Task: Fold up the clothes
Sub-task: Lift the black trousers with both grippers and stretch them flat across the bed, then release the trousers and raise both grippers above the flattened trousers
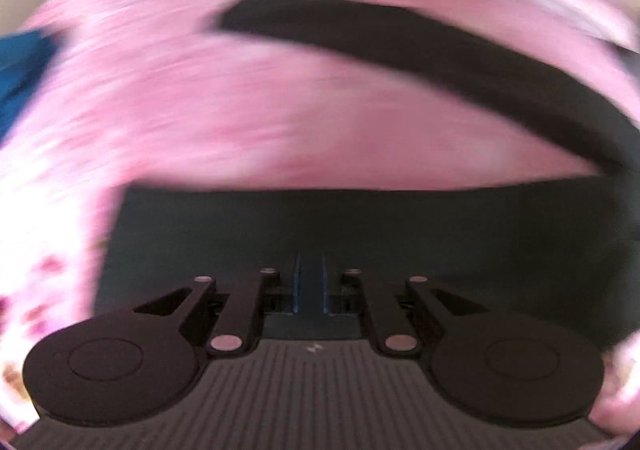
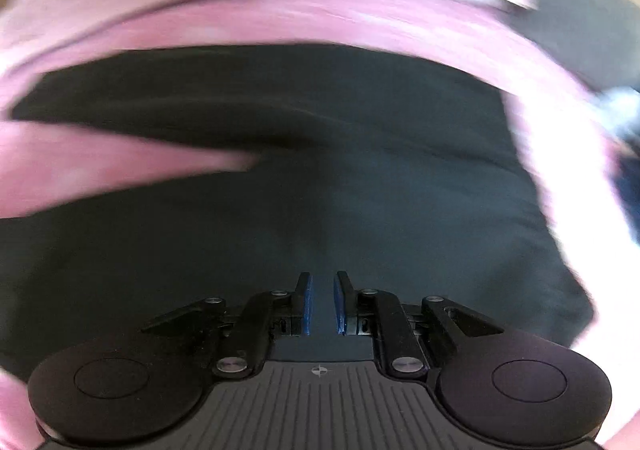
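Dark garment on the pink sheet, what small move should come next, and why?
Probably pause and confirm both grips before folding. Both views are motion-blurred; the left gripper and right gripper have fingers nearly together over the dark garment on the pink sheet, yet whether cloth is pinched is unclear.

One dark garment [image 2: 320,178], one pink sheet [image 1: 240,110] — perhaps one blue cloth [image 1: 24,62].

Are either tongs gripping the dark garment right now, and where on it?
Cannot tell. Both tongs, left and right, sit narrowly parted over the dark garment; blur hides any pinched fabric.
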`<action>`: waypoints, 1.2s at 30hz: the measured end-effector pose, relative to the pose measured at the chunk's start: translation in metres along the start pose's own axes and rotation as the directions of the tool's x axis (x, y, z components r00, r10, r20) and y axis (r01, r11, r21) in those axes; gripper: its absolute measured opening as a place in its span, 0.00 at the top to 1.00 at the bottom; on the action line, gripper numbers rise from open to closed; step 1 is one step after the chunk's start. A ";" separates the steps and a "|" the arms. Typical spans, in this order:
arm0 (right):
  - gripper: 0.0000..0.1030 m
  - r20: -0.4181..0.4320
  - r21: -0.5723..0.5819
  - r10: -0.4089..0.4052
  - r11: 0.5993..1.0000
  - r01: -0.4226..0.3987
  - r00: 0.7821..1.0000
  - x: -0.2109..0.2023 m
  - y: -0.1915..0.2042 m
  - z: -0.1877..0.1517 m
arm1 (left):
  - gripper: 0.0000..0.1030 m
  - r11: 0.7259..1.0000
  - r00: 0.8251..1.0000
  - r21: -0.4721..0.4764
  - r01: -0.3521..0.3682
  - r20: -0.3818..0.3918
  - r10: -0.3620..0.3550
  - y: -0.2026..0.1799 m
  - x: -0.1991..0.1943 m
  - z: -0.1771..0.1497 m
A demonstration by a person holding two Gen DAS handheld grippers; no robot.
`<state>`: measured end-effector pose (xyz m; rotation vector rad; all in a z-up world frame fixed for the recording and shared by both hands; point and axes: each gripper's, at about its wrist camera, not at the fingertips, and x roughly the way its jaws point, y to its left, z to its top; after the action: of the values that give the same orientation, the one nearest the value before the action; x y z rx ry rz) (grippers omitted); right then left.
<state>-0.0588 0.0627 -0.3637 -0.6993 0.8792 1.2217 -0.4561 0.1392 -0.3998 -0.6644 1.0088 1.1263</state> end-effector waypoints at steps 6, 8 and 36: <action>0.86 -0.039 -0.205 0.228 0.951 -0.231 0.973 0.030 0.110 -0.014 | 0.89 0.968 0.985 0.195 0.159 0.033 -0.168 -0.053 0.006 -0.019; 0.86 -0.073 -0.303 0.209 0.927 -0.221 0.975 0.032 0.123 -0.039 | 0.91 0.951 0.978 0.246 0.189 0.036 -0.204 -0.063 0.008 -0.025; 0.85 -0.014 -0.256 0.081 0.963 -0.082 0.997 -0.039 -0.014 -0.095 | 0.89 0.973 0.965 -0.030 -0.230 0.119 0.232 0.024 -0.020 -0.032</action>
<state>-0.0672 -0.0395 -0.3775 -0.8797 0.7656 1.4240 -0.4904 0.1111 -0.3946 -0.4924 0.9903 1.3636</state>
